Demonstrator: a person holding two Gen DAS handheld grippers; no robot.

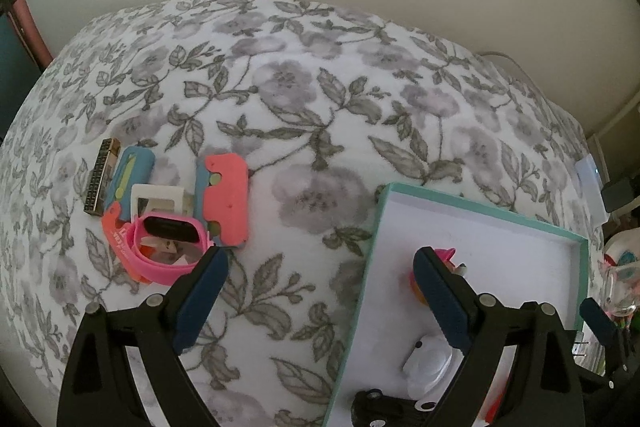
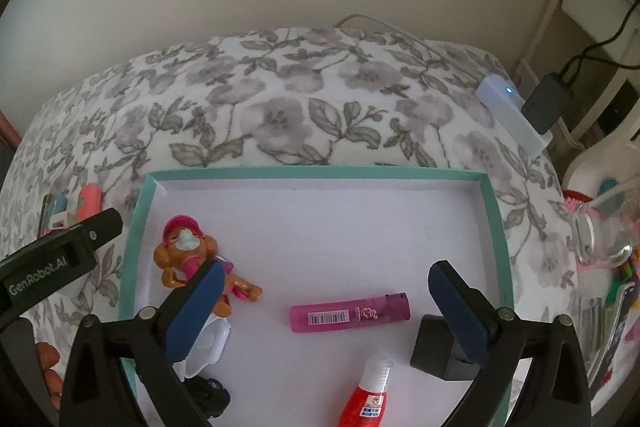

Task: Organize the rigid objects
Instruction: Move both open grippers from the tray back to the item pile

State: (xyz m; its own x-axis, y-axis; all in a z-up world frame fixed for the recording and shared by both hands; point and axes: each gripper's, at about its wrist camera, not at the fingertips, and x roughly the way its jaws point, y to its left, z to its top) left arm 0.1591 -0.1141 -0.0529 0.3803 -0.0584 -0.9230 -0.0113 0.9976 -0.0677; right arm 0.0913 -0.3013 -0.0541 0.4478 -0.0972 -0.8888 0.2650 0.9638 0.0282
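Both grippers are wide open rn and holding nothing. The right gripper [image 2: 322,303] hangs over the teal-rimmed box [image 2: 320,173], jaws spread about as far as they go, and the pink lighter [image 2: 350,313] lies flat on the box floor between the fingers, not touched by either pad. The left gripper [image 1: 320,291] straddles the box's left wall — one finger over the floral blanket [image 1: 280,99], the other inside the box, nothing pinched.

Stuff already in the box: monkey figure [image 2: 188,251], red glue bottle [image 2: 370,395], black cube [image 2: 444,351], a white plastic piece [image 2: 212,343] and a small black toy [image 2: 210,395] down by the near edge.

Still outside, imo the remaining work: the pile on the blanket w/ the pink watch [image 1: 168,247], coral cards [image 1: 226,199], blue case [image 1: 132,179], white frame [image 1: 158,199] and harmonica [image 1: 100,177].

What could go wrong:
- Watch sits on top of the pile, so a sloppy grab prob drags the cards or frame along and drops them on the blanket.
- Blanket is soft — pushing down to get under flat cards may just sink them.
- Coming back w/ the left, a finger could clip the box wall and shove the box.
- Box floor is getting crowded near the front; dropping onto the monkey or lighter could knock stuff around.
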